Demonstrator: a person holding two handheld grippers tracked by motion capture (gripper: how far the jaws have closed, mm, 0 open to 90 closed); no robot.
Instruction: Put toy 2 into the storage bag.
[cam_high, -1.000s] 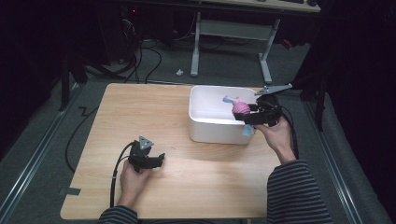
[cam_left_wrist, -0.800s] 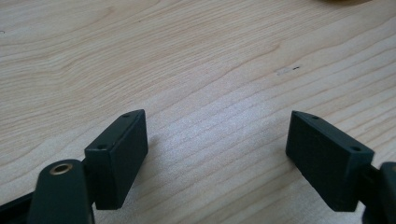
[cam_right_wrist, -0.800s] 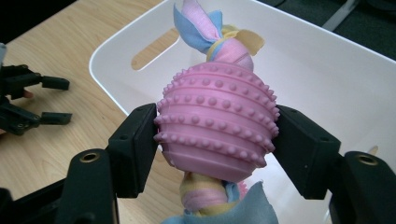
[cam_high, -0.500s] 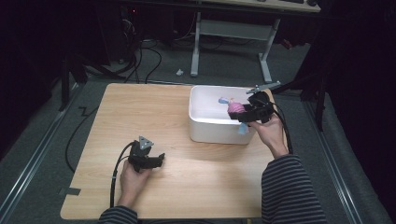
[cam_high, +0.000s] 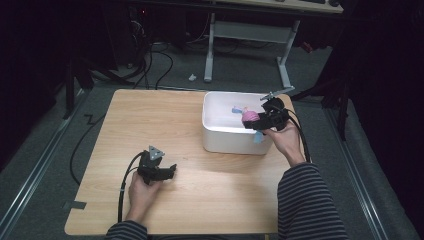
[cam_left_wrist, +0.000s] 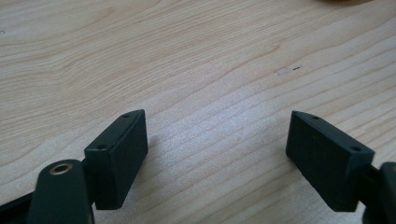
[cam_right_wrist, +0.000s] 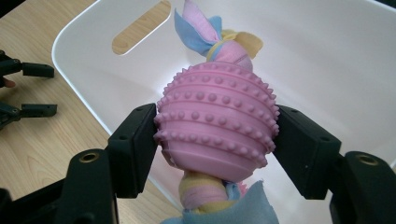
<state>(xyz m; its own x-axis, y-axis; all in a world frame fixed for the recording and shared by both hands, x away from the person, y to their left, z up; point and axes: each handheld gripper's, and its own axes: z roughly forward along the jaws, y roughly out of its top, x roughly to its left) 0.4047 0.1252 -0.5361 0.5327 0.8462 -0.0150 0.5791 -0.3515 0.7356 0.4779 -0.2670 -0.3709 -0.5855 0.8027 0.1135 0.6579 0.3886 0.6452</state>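
A pink studded rubber ball toy (cam_right_wrist: 217, 119) with knotted pink, blue and yellow cloth ends is clamped between the jaws of my right gripper (cam_right_wrist: 215, 149). It hangs over the right side of a white plastic bin (cam_high: 225, 131), just above the rim, with the toy (cam_high: 250, 118) and my right gripper (cam_high: 260, 121) seen from the high view too. My left gripper (cam_high: 170, 172) rests low over the wooden table (cam_high: 150, 120) at the front left, jaws wide apart with bare wood between them (cam_left_wrist: 217, 158).
The white bin has a handle slot (cam_right_wrist: 141, 26) in its far wall and looks bare inside. Dark floor, cables and a desk frame (cam_high: 247, 35) lie beyond the table's far edge.
My right gripper has carried the toy left and slightly down, from beside the bin's right edge to over its interior. The left hand has stayed put.
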